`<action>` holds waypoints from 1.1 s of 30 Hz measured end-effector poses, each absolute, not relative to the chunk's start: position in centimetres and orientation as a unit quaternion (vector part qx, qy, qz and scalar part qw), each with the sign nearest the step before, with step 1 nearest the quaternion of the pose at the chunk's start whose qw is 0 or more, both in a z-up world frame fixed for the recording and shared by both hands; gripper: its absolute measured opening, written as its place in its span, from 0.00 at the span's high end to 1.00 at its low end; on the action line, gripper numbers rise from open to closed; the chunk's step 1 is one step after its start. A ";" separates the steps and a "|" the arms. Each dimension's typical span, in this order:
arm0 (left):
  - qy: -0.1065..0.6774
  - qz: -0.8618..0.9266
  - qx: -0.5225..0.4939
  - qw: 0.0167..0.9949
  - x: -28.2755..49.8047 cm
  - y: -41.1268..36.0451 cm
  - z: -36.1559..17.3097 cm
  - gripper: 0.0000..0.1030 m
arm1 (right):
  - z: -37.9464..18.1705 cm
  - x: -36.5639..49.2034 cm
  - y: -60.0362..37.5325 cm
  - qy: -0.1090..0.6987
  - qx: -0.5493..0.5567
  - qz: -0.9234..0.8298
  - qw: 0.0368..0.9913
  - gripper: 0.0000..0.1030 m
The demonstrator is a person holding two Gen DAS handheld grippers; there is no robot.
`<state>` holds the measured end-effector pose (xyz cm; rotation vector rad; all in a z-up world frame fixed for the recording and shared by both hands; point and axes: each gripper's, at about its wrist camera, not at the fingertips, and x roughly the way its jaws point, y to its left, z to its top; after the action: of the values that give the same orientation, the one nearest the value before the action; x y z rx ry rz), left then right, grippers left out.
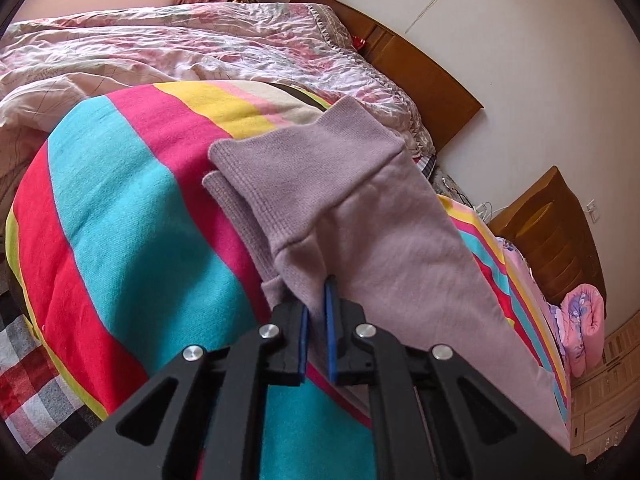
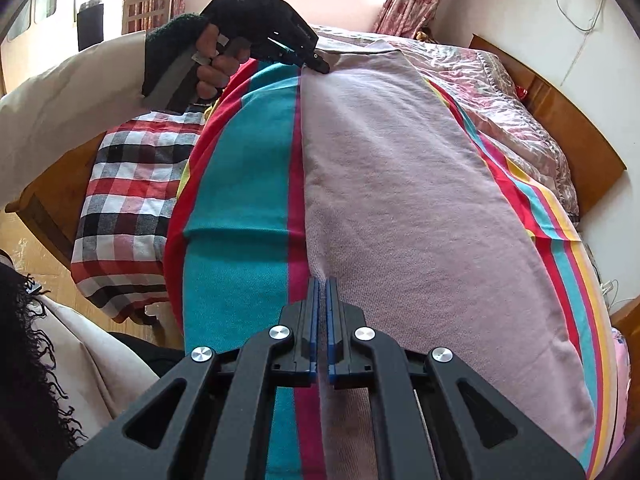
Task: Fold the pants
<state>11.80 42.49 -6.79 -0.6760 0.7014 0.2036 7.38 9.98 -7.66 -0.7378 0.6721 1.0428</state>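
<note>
Lilac sweatpants (image 2: pixel 400 200) lie lengthwise on a striped blanket (image 2: pixel 240 184) on the bed. In the left wrist view their ribbed cuffs (image 1: pixel 308 168) are stacked and lifted off the blanket. My left gripper (image 1: pixel 316 292) is shut on the pant legs just below the cuffs; it also shows in the right wrist view (image 2: pixel 320 65) at the far end of the pants. My right gripper (image 2: pixel 322 284) is shut on the near left edge of the pants, the blue pads nearly touching with fabric between them.
A pink floral quilt (image 1: pixel 180 44) lies crumpled behind the blanket. A plaid sheet (image 2: pixel 128 200) hangs at the bed's left side. A wooden headboard (image 1: pixel 424 68) and nightstand (image 1: pixel 552 236) stand by the wall. The person's sleeve (image 2: pixel 60 120) reaches in from the left.
</note>
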 end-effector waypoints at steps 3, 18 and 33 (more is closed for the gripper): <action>0.330 0.105 -0.308 0.886 11.5 42.0 -5.8 0.93 | -7.4 7.5 9.7 0.308 -0.331 0.475 0.755 0.97; 0.300 0.137 -0.062 0.942 16.2 30.3 2.2 0.05 | -4.2 16.4 2.5 0.356 -0.199 0.381 0.830 0.47; 0.375 0.109 0.025 0.920 21.7 20.2 -1.1 0.02 | -6.6 27.0 -10.1 0.455 -0.038 0.275 0.846 0.27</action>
<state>21.71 20.24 -1.11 0.0519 0.7715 0.2246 27.03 -10.10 -6.55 -0.0794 0.9598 0.5791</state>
